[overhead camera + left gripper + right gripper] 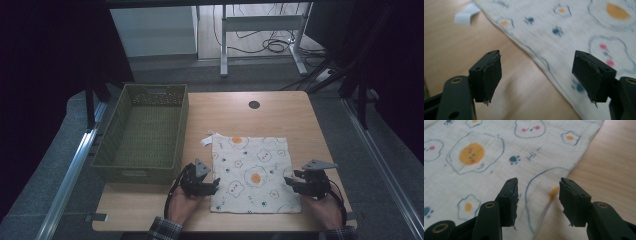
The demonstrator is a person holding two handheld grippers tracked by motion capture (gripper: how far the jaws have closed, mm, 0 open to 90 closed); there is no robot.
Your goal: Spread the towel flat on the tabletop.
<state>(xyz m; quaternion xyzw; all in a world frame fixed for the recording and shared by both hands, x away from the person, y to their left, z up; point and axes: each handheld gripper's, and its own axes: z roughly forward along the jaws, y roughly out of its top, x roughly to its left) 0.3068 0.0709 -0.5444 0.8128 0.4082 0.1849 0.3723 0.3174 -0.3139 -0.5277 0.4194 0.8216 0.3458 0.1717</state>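
High view: a printed cloth [255, 172] lies flat on the table [280, 107] between two hand-held grippers, the left gripper [214, 183] at its left edge and the right gripper [289, 182] at its right, both unclenched, empty and about equally near.

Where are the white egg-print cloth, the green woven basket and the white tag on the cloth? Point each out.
White egg-print cloth [255, 175], high view, on its large middle egg print.
Green woven basket [181, 131], high view, on its right wall.
White tag [465, 15], left gripper view, on the flat tag by the cloth's corner.
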